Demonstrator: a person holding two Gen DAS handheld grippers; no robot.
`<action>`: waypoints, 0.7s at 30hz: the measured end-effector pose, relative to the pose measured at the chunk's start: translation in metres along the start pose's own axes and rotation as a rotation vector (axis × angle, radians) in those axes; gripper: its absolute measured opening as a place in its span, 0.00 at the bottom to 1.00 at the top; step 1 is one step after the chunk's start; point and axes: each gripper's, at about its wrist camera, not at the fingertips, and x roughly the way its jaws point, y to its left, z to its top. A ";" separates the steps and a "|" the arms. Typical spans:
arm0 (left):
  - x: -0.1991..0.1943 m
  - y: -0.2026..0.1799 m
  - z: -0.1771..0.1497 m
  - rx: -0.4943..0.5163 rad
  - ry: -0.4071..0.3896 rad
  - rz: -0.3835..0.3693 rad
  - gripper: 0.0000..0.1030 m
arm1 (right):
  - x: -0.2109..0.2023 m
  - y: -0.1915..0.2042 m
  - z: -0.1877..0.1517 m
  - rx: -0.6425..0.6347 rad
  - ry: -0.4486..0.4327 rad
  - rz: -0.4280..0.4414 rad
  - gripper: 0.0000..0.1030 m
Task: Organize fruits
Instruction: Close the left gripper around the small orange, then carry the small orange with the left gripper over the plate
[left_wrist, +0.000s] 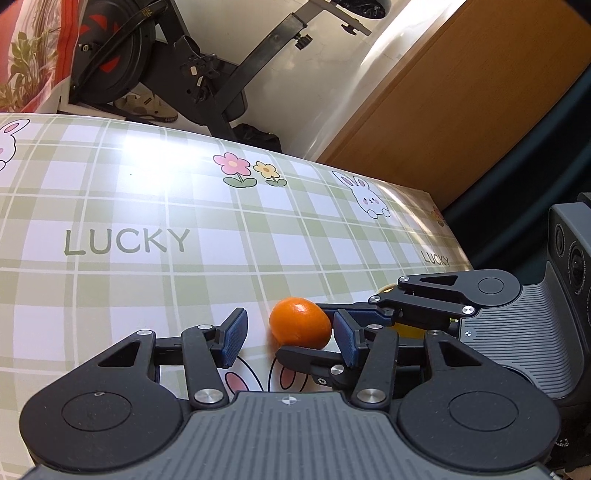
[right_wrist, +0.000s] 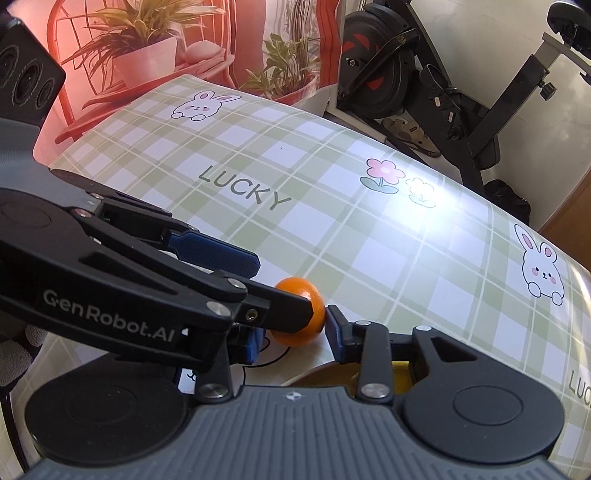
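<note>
Resting on the plaid tablecloth (left_wrist: 147, 295), a tangerine (left_wrist: 300, 322) sits pinched by the right gripper (right_wrist: 295, 325). Left gripper (left_wrist: 291, 336) jaws gape wide around it.

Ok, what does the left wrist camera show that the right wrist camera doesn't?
Only the left wrist view shows the wooden cabinet off the table's far corner. Only the right wrist view shows the potted plants and the GenRobot.AI lettering on the left gripper. Both show the orange on the plaid tablecloth printed LUCKY, the fingers of the left gripper and the right gripper meeting around it, and the exercise bike behind the table.
</note>
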 end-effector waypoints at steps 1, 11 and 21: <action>0.001 0.001 -0.001 -0.004 0.005 0.000 0.49 | -0.001 0.002 0.000 -0.002 0.001 0.003 0.36; -0.001 0.009 -0.012 -0.052 -0.005 -0.051 0.37 | 0.000 0.015 -0.003 -0.035 0.005 0.012 0.37; -0.027 -0.010 -0.021 -0.015 -0.052 0.012 0.36 | -0.014 0.028 -0.010 -0.032 -0.061 0.028 0.36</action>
